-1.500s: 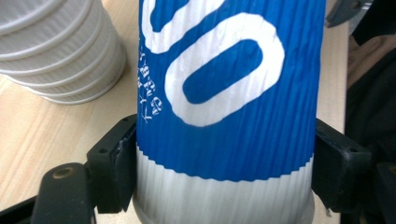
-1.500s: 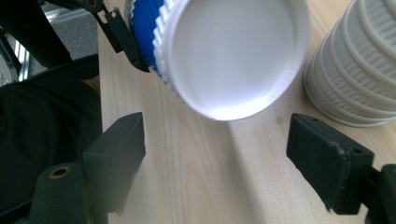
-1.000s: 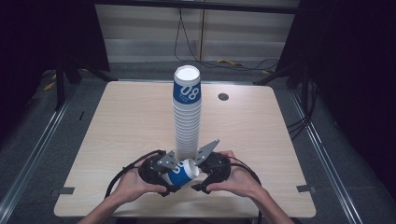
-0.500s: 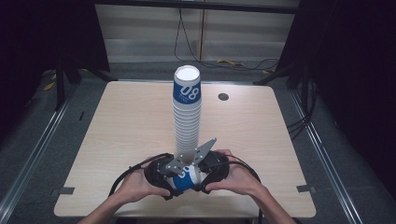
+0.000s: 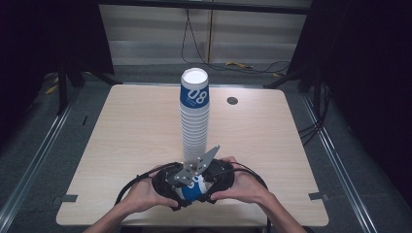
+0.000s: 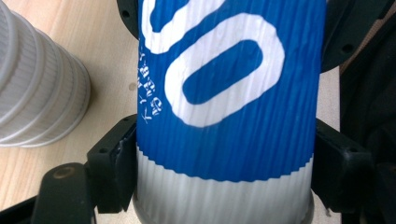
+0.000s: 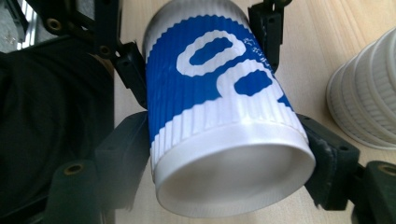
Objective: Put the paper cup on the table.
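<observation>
Near the desk's (image 5: 121, 126) front edge, about midway along it, the 2 hand-held grippers met around 1 blue-and-white paper cup (image 5: 193, 188); the cup lay on its side just above the desk, between both hands. The left hand-held gripper (image 6: 224, 172) pinched the cup across its ribbed wall, with a black jaw pressed against each side; the right hand-held gripper (image 7: 224, 149) clamped the same cup near its wide rim, its jaws having just been closing with the cup between them. Behind the grippers, toward the desk's middle, the tall stack of cups (image 5: 195, 116) stood upright, its foot just beside the held cup.

Compared with 1 second before, the cup and both grippers sat at much the same spot by the front edge; the grey plate (image 5: 197, 167) above the cup had tilted only slightly; the stack had not shifted; the small round grommet (image 5: 232, 100) near the far edge remained in place.
</observation>
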Demonstrator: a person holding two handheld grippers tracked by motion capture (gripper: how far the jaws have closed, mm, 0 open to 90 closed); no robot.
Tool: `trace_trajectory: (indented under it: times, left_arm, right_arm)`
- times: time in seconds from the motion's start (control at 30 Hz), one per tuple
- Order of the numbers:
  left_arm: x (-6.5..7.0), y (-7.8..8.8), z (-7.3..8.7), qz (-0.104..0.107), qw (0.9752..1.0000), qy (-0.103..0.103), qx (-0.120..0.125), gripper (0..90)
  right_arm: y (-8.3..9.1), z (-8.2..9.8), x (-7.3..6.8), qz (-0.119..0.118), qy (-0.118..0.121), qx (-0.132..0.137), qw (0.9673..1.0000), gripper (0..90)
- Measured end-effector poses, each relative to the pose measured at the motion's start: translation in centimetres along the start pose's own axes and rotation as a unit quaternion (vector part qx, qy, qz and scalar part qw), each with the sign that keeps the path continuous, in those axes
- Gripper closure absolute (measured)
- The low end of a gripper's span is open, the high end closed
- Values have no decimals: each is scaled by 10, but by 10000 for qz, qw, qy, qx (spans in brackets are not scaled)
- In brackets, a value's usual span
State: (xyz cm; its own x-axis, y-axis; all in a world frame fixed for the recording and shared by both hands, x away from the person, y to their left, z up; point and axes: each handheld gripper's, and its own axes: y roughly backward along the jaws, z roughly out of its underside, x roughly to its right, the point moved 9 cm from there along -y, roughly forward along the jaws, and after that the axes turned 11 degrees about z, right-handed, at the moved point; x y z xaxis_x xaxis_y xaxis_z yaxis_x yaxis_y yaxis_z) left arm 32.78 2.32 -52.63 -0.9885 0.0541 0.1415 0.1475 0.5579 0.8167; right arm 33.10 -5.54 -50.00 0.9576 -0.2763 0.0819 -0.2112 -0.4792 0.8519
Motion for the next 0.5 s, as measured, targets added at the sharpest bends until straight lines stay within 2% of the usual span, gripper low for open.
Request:
trace_trajectory:
  times: [0.03,0.1,0.27,0.43,0.5]
  left_arm:
    - [0,0,0,-10,10000,-68,13,216]
    - [1,1,0,59,10000,-50,-1,217]
    - [0,0,0,31,9999,-133,-68,216]
    - [3,1,0,74,9998,-162,82,216]
    - [2,2,-1,44,9997,-192,148,213]
  right_arm:
    - [1,0,0,-9,27,11,10000,260]
    - [2,1,0,-32,0,14,10000,261]
    - [2,0,-1,-61,6,0,10000,268]
    - [3,1,-2,-191,68,96,9997,286]
    - [5,2,-2,-156,32,81,9998,287]
